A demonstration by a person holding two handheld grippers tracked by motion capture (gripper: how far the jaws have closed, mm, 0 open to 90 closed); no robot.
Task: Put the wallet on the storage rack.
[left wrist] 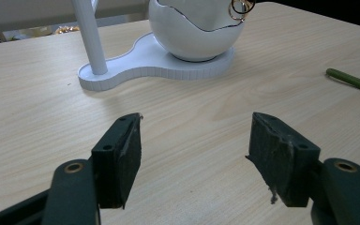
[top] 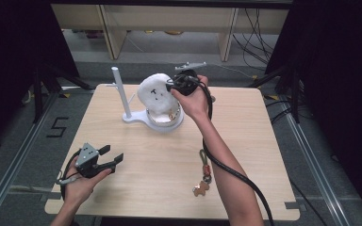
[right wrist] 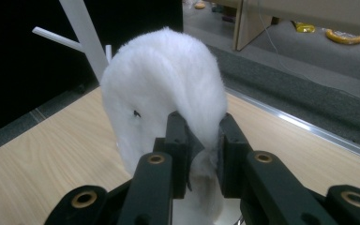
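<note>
Wooden surface (top: 169,160): right tool (top: 173,86) pinches white plush (top: 153,94) directly above egg-shaped bowl (top: 167,118), at its 6 o'clock; left tool (top: 112,160) spread, well apart.

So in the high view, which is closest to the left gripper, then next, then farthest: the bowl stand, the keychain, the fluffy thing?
1. Brown bear-shaped keychain, lying to the right of the left gripper.
2. White bowl stand, mid-table.
3. Fluffy white plush, above the stand.

We read one sign: a black numeral "5" (top: 56,127) marked on the grey floor (top: 19,136) to the left of the table. We find no other legible text, label or brand on anything else in the three views.
</note>
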